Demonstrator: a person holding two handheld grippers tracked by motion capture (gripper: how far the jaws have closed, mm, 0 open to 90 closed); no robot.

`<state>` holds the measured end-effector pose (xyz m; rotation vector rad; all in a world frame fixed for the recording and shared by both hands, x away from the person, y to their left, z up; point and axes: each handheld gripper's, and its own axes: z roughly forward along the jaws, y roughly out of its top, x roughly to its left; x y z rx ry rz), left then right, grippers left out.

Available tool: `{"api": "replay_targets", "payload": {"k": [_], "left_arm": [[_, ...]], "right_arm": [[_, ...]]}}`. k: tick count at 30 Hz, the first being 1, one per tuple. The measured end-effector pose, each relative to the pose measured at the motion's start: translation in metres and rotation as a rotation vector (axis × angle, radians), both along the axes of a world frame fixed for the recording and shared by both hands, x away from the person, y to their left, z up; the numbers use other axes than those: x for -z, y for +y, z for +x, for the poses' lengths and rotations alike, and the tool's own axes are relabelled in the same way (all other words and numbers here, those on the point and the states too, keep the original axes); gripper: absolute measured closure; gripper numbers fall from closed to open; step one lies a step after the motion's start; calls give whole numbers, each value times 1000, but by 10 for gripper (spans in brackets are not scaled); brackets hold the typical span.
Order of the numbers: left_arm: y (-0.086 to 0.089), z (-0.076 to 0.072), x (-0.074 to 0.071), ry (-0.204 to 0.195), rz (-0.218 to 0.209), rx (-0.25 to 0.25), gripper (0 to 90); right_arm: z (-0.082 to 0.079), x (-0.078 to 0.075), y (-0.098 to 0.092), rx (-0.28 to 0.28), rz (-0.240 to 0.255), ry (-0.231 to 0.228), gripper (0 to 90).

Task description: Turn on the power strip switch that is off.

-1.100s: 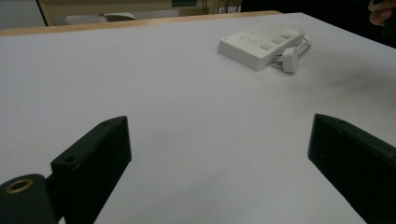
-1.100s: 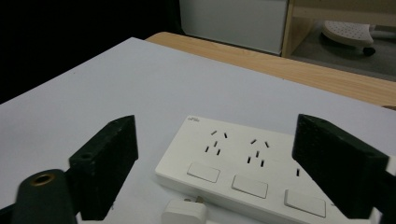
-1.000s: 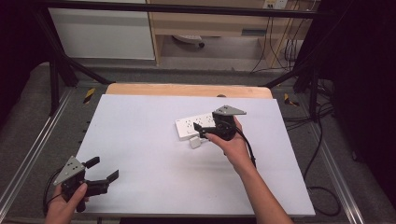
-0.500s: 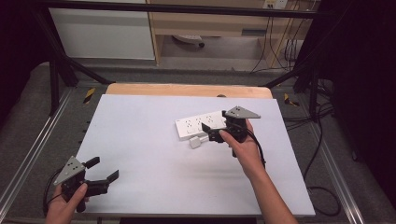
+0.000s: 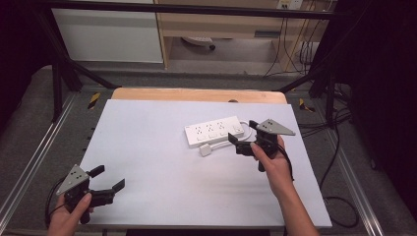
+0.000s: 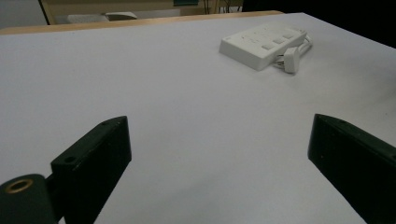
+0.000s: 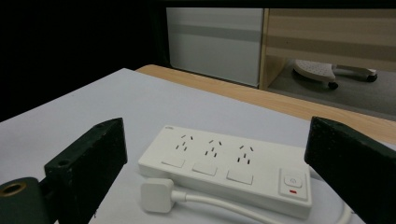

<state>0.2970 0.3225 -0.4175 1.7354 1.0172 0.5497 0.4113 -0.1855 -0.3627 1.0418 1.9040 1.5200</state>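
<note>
On the far right of the tabletop (image 5: 162, 147), the power strip (image 5: 214, 131) lies before the wide-apart, empty right tongs (image 5: 244, 136); its plug (image 5: 205, 150) cord might snag, while the left tongs (image 5: 109, 178) gape empty.

A white table (image 5: 162, 162) with a wooden far edge carries a white power strip (image 5: 214, 131). The strip's white plug (image 5: 205, 149) and cord lie just beside its near side.
</note>
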Motion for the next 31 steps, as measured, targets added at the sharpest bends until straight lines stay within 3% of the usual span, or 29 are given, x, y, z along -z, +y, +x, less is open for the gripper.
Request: {"api": "replay_targets", "payload": {"k": [6, 19, 27, 30, 31], "left_arm": [[0, 0, 0, 0, -1, 0, 62], [-1, 0, 0, 2, 8, -6, 62], [-1, 0, 0, 1, 8, -6, 62], [-1, 0, 0, 0, 7, -6, 62], [-1, 0, 0, 0, 7, -5, 62]], "right_arm": [[-14, 8, -17, 16, 6, -6, 64], [-48, 35, -70, 106, -4, 11, 61], [-66, 58, -89, 124, -51, 68, 48], [-68, 74, -90, 126, -83, 110, 45], [-67, 78, -88, 123, -115, 125, 40]]}}
